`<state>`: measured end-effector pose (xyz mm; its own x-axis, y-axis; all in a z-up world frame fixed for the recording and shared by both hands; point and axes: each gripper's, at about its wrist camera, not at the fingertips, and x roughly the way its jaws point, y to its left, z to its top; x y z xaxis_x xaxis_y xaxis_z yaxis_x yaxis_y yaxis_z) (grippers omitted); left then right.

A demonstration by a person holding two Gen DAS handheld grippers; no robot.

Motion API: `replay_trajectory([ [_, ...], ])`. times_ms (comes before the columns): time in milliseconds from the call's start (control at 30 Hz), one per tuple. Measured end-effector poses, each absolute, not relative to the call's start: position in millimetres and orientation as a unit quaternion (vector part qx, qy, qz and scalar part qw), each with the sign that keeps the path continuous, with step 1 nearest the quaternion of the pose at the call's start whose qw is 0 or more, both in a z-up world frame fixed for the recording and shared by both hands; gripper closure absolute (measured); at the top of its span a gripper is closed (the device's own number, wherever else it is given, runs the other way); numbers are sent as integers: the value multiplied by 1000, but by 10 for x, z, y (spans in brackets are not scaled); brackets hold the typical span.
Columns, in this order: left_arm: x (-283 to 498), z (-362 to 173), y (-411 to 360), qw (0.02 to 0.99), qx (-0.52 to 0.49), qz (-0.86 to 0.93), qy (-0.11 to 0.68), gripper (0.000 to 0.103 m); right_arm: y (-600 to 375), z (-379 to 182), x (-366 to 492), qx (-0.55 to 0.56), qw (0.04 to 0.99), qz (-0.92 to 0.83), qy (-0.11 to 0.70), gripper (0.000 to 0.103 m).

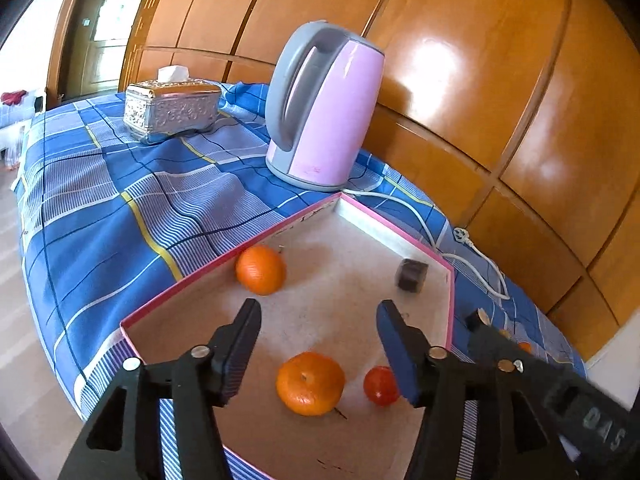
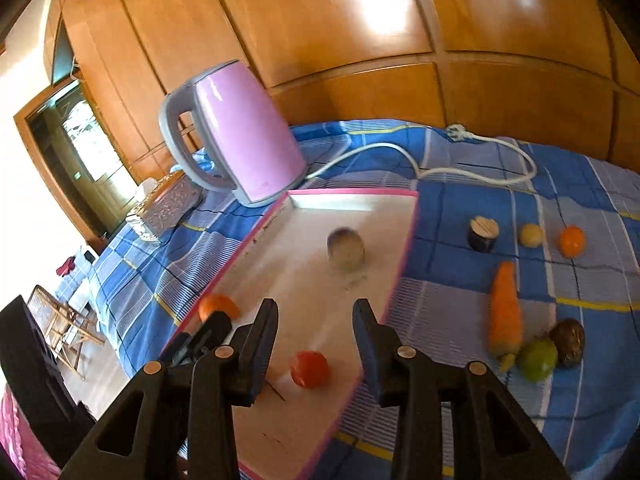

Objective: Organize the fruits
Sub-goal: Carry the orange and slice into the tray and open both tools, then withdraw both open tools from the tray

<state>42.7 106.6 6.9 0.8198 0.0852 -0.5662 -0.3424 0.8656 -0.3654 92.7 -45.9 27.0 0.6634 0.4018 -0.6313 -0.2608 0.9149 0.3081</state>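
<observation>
**Fruit gathering in the pink-rimmed tray, both grippers empty above it**

The fruits I'm sorting are collecting in the shallow pink-rimmed tray [image 1: 400, 240], which lies on the blue checked cloth of the worktop [image 1: 120, 200]. A mandarin [image 1: 310, 383] sits at the tray's near end, just below my left gripper [image 1: 318, 312], with a small red fruit [image 1: 380, 386] at its 3 o'clock, partly hidden by my right-hand finger. A second mandarin [image 1: 260, 269] rests against the tray's left wall, at about 11 o'clock from the first. A blurred dark, roundish piece [image 2: 346, 249] lies toward the far end; I judge it was just let go and may be rolling.

My left gripper stands about half open with nothing between its fingers, angled down over the tray. My right gripper [image 2: 316, 322] is narrower but also holds nothing; the red fruit lies beneath it, untouched.

More produce waits on the cloth, at 3 o'clock from the tray: a cut dark piece [image 2: 483, 233], a pale round fruit [image 2: 531, 234], an orange one [image 2: 572, 241], a carrot [image 2: 506, 312], a green fruit [image 2: 538, 354] and a brown one [image 2: 568, 340]. A pink kettle [image 1: 324, 112] stands at the tray's 12 o'clock.
</observation>
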Motion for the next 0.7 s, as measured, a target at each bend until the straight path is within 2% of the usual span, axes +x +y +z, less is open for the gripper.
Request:
replay_trajectory([
  [700,368,142,587,951,-129,42,277,41,-1355,155,544,89,926,64,361,64],
])
